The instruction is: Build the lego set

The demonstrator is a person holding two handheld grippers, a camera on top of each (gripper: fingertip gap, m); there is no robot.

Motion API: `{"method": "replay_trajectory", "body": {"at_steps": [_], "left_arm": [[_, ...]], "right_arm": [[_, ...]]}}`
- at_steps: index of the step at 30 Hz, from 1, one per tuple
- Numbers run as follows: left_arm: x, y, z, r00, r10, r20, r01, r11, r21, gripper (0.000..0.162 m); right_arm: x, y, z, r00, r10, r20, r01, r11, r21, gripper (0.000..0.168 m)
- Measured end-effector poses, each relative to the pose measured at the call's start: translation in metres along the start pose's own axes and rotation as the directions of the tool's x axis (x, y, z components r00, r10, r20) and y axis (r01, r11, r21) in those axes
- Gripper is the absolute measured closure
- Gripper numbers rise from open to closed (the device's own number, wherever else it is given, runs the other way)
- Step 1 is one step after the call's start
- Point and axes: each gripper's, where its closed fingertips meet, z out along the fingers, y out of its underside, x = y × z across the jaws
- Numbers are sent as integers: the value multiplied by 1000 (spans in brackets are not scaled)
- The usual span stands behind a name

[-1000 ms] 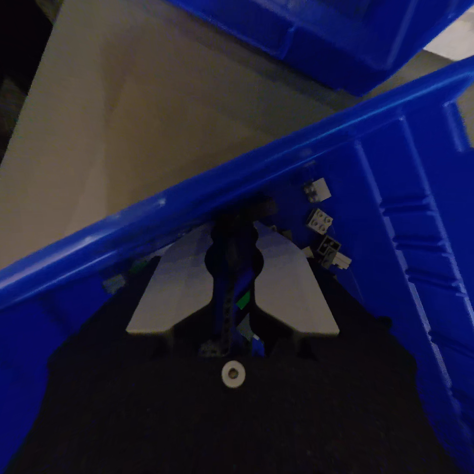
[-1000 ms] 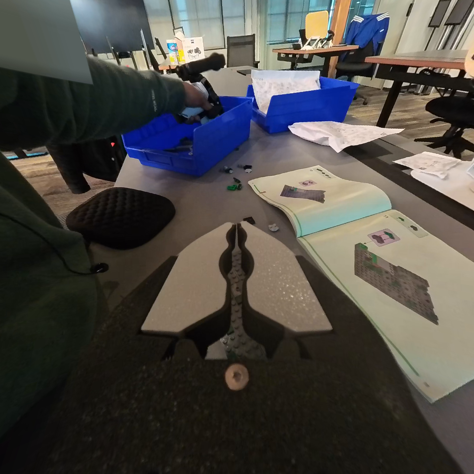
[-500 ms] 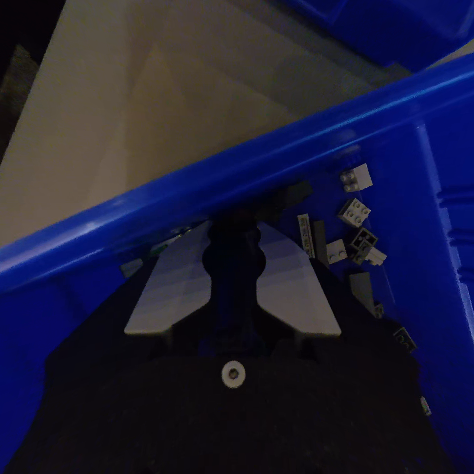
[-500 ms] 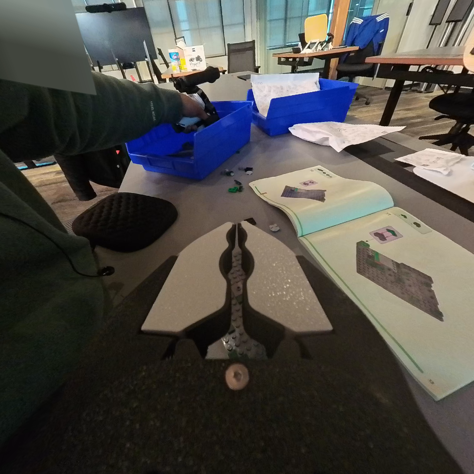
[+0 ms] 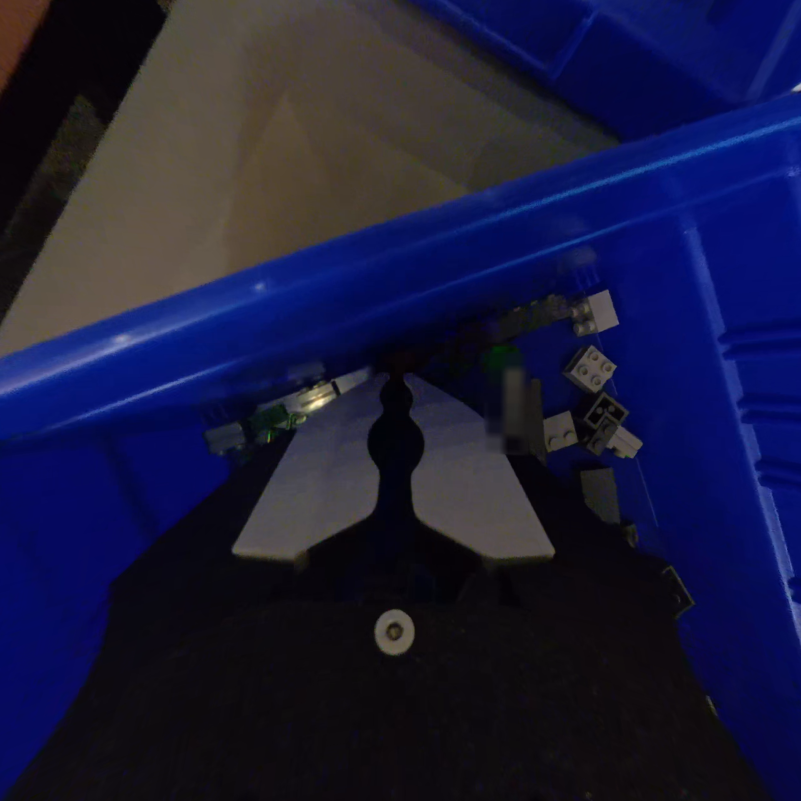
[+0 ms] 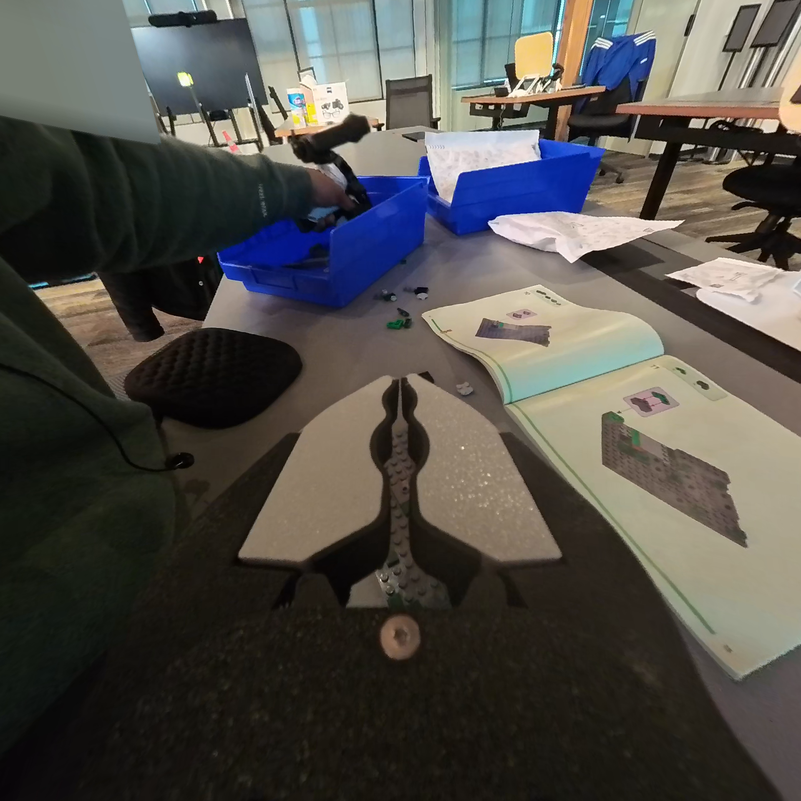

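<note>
- Open office; grey desk [image 6: 346,342] carrying two blue bins, an open instruction booklet [image 6: 607,433] and a few loose pieces [image 6: 398,323].
- Right claw [image 6: 401,383]: fingers together, clamped on the grey studded plate assembly [image 6: 401,490], held low over the desk beside the booklet.
- Left claw [image 5: 396,377]: deep in the near blue bin [image 5: 433,268], tips nearly together against the bin wall; whether they grip a piece cannot be told in the dim light.
- Grey bricks [image 5: 589,372] lie in the bin corner, right of the tips.
- Step in hand, as judged: picking a piece. Spread the tips, descend on one brick clear of its neighbours, then lift straight.
- Since a second ago, the left claw has closed up and shifted along the wall, exposing more bricks; the right claw is unchanged.
</note>
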Motion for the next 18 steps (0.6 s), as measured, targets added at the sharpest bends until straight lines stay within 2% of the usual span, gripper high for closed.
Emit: {"method": "replay_trajectory", "body": {"at_steps": [4,11,12,14,18], "left_arm": [[-3,6,-8,1000,22,-5,-23,1000,-13,162],[13,6,-12,993,1,-117,-1,1000,3,162],[17,6,-12,991,28,-128,-28,1000,4,150],[27,6,-11,981,101,-163,-103,995,-1,139],[36,10,-10,950,245,-192,-254,967,-26,130]], "right_arm": [[-2,-1,0,1000,-3,5,3,1000,3,168],[-3,-1,1,1000,-10,7,10,1000,0,168],[-3,-1,1,1000,-11,7,11,1000,-1,168],[-3,-1,1,1000,-12,6,12,1000,-2,168],[-2,-1,0,1000,-9,3,9,1000,1,168]]}}
